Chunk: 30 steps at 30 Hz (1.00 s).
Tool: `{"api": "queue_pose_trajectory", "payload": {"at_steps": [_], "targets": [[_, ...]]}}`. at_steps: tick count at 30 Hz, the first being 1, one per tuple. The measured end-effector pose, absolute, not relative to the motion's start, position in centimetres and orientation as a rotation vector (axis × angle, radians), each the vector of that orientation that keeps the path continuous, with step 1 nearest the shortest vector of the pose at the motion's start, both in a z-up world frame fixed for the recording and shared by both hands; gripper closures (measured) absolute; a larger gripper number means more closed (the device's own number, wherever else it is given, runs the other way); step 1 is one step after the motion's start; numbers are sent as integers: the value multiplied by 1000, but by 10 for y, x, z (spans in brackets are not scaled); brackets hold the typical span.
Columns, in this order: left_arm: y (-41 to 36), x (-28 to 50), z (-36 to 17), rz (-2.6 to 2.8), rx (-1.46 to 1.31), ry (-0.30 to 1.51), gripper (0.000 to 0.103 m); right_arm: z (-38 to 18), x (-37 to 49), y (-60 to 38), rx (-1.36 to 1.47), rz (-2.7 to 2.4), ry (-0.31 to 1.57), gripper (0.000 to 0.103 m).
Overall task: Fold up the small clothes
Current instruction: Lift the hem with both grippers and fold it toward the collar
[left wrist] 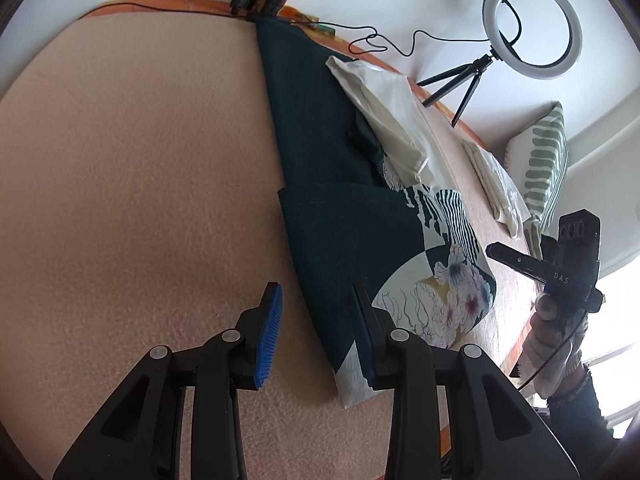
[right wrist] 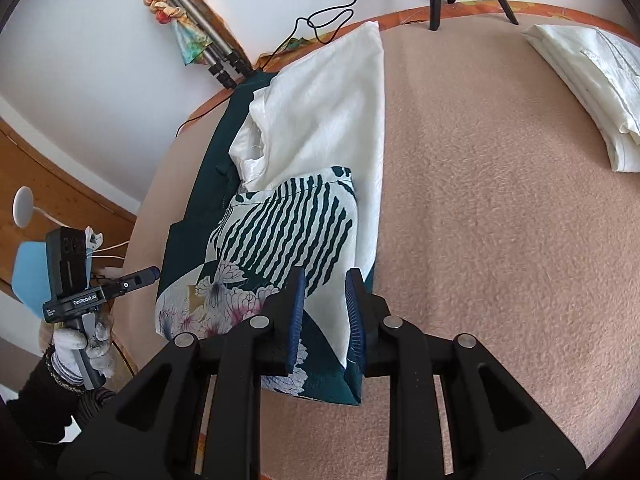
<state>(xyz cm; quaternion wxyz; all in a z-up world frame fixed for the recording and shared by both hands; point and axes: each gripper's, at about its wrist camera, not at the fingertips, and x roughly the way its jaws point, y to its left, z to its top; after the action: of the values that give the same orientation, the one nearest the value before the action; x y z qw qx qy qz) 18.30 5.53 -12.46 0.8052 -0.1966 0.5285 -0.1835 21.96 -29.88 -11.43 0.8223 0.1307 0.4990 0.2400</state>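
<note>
A dark green garment (left wrist: 328, 232) with a white floral and striped print lies folded lengthwise on the peach blanket (left wrist: 132, 168); it also shows in the right wrist view (right wrist: 276, 248). A cream garment (right wrist: 332, 112) lies crumpled over its far part. My left gripper (left wrist: 316, 328) is open, its jaws either side of the garment's near left edge. My right gripper (right wrist: 326, 312) is open over the near right corner, fabric showing between the jaws. Each gripper shows in the other's view, the right one (left wrist: 568, 264) and the left one (right wrist: 100, 292).
A folded white garment (right wrist: 592, 80) lies at the far right of the blanket. A ring light on a small tripod (left wrist: 532, 24) stands at the bed's far edge, with a striped cushion (left wrist: 540, 160) and tripod legs (right wrist: 216, 48) leaning on the wall.
</note>
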Motion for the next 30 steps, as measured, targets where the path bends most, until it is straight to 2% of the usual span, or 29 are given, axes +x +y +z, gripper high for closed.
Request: {"api": "queue_pose_trajectory", "payload": {"at_steps": [2, 7, 11, 12, 14, 18, 19, 21, 23, 30], "targets": [[53, 183, -126, -394, -419, 1131, 71, -119, 222, -293, 241, 501, 1073, 76], [53, 190, -124, -392, -452, 1103, 71, -128, 231, -286, 222, 492, 1091, 75], [50, 197, -122, -407, -446, 1082, 75, -128, 237, -290, 249, 504, 1091, 75], [49, 198, -122, -411, -447, 1081, 76, -129, 240, -291, 261, 504, 1093, 75], [48, 200, -124, -412, -441, 1087, 87, -131, 243, -293, 287, 505, 1097, 75], [47, 201, -128, -408, -427, 1089, 90, -133, 245, -293, 298, 510, 1091, 75], [47, 201, -128, -406, -422, 1085, 93, -132, 245, -292, 298, 510, 1085, 77], [47, 200, -127, -398, -417, 1078, 97, -132, 245, -291, 291, 509, 1081, 90], [48, 200, -125, -391, -409, 1062, 100, -130, 243, -290, 282, 506, 1071, 96], [39, 204, -113, -402, -344, 999, 102, -112, 229, -290, 225, 479, 992, 101]]}}
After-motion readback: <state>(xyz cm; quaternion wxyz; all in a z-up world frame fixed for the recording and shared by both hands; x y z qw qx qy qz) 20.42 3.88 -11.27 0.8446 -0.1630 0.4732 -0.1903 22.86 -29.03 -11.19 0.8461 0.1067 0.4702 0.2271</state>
